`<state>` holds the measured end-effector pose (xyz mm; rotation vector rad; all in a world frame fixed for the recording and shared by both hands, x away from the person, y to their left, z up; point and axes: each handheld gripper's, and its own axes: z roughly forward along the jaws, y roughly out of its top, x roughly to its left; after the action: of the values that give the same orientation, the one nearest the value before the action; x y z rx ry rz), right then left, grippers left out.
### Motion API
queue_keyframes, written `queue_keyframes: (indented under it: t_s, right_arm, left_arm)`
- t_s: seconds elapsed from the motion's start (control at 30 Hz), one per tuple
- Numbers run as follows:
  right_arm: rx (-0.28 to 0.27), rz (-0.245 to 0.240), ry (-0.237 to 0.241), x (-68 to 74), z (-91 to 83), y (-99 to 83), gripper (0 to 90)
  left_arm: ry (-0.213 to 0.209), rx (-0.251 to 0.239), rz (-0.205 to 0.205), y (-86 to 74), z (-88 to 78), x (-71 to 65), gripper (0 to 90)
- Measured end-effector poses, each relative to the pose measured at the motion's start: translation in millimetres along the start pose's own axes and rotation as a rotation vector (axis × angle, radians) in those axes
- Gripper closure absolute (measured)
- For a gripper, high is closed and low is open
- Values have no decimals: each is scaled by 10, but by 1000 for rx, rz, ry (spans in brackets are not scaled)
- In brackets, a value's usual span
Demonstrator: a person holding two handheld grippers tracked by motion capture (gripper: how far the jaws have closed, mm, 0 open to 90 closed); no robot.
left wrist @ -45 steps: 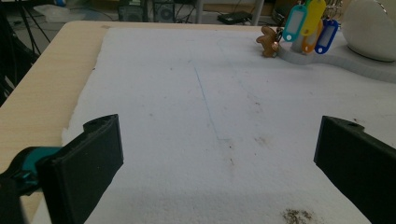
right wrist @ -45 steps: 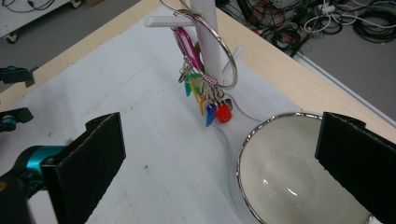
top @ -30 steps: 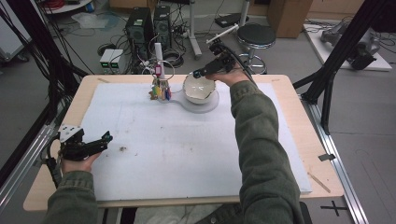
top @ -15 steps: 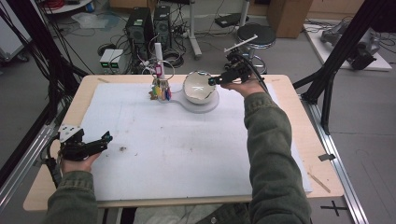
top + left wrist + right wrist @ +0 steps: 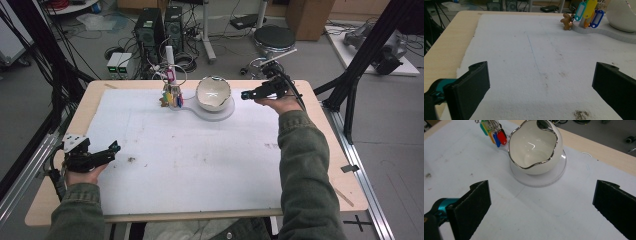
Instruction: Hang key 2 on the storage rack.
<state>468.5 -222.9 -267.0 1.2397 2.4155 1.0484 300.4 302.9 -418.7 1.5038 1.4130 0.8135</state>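
Observation:
A white bowl (image 5: 213, 93) with a wavy silver rim (image 5: 534, 147) leans on a round white base (image 5: 225, 112) at the back of the table. Left of it, coloured key tags (image 5: 171, 96) hang on a small stand (image 5: 494, 135). My right gripper (image 5: 246, 95) hovers just right of the bowl, pointing at it, open and empty (image 5: 541, 195). At the table's front left my left gripper (image 5: 114, 147) rests low over the white mat, open with nothing between its fingers (image 5: 543, 75). The key tags (image 5: 587, 11) and the bowl (image 5: 622, 15) are far ahead of it.
A white mat (image 5: 190, 160) covers most of the wooden tabletop (image 5: 320, 165), with a few dirt specks (image 5: 131, 160). A small brown figure (image 5: 567, 21) hangs beside the tags. Black frame posts, computers and a stool (image 5: 274, 36) stand beyond the table.
My right gripper has drawn back from the bowl's rim to the right and slightly toward me. The left gripper has stayed put.

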Motion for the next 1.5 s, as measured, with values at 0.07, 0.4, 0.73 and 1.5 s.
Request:
queue_keyframes:
  t_s: [0.07,0.4,0.73,1.5]
  right_arm:
    - [-6,0,-18,6,-39,-66,8]
    - [2,17,-78,-40,-79,-400,8]
    - [10,52,-124,-90,-168,-719,8]
    - [-61,140,-169,-110,-267,-1295,8]
  left_arm:
    - [-1,0,1,0,0,-3,17]
    - [-3,2,1,-1,-4,-5,17]
    - [-2,-1,-2,3,4,-12,17]
    - [-2,4,0,1,2,-12,17]
